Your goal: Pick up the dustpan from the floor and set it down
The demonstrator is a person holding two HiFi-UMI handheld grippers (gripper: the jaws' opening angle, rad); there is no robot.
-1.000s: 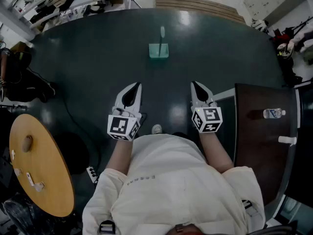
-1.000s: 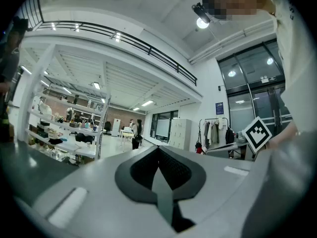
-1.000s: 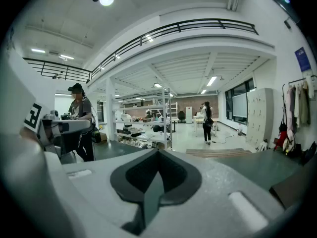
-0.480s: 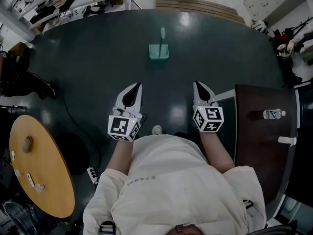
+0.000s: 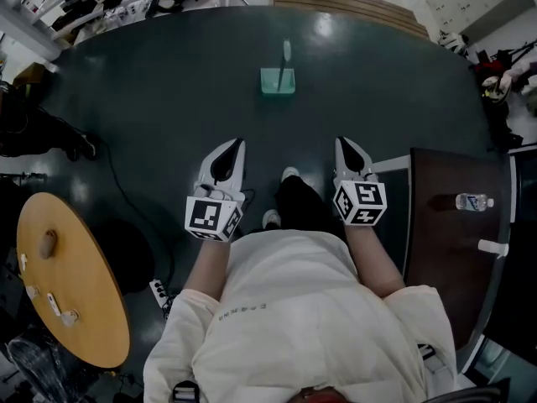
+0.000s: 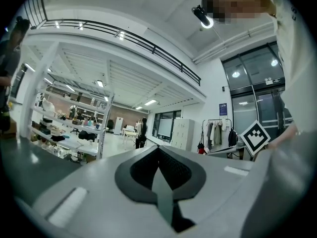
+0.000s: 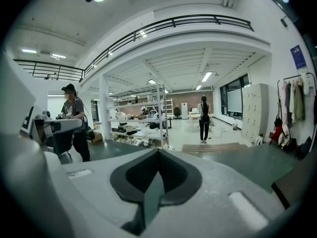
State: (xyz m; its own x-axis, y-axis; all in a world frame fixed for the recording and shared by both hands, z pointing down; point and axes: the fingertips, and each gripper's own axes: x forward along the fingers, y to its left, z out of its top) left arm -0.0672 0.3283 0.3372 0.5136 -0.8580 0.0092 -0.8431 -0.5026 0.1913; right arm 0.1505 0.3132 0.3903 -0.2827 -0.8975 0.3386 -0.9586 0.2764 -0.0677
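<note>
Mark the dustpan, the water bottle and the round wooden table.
dustpan (image 5: pixel 277 81): head view, green pan body.
water bottle (image 5: pixel 471 201): head view, middle of the bottle.
round wooden table (image 5: pixel 88 292): head view, bare top.

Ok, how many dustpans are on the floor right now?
1. The pale green dustpan sits on the dark floor straight ahead of the person. Others could lie outside the views.

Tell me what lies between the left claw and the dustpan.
Nothing: the head view shows only bare dark floor between the left claw and the dustpan.
</note>
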